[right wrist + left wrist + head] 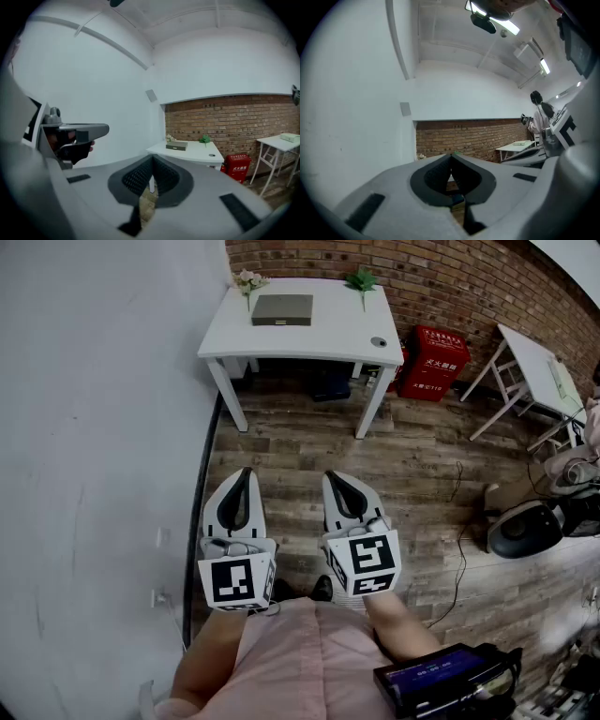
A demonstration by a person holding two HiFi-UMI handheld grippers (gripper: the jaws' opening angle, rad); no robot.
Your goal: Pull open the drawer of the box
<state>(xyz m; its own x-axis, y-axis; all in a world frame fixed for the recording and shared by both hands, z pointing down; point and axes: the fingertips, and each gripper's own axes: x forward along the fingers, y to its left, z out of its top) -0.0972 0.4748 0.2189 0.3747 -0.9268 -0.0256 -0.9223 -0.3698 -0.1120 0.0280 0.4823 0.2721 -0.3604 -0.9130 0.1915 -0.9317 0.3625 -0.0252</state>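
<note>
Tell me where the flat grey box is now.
In the head view, the flat grey box lies on the white table by the brick wall, between pale flowers at left and a green plant at right.

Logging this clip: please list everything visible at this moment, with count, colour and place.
rectangular white table: one, white, far end, against the brick wall
flat grey box: one, grey, back of that table
pale-flowered plant: one, table's back left corner
green plant: one, table's back right corner
small round dark object: one, table's front right corner
red fire-extinguisher cabinet: one, red, on the floor right of the table
second white table: one, white, far right
left gripper: one, white, shut, empty
right gripper: one, white, shut, empty
</note>
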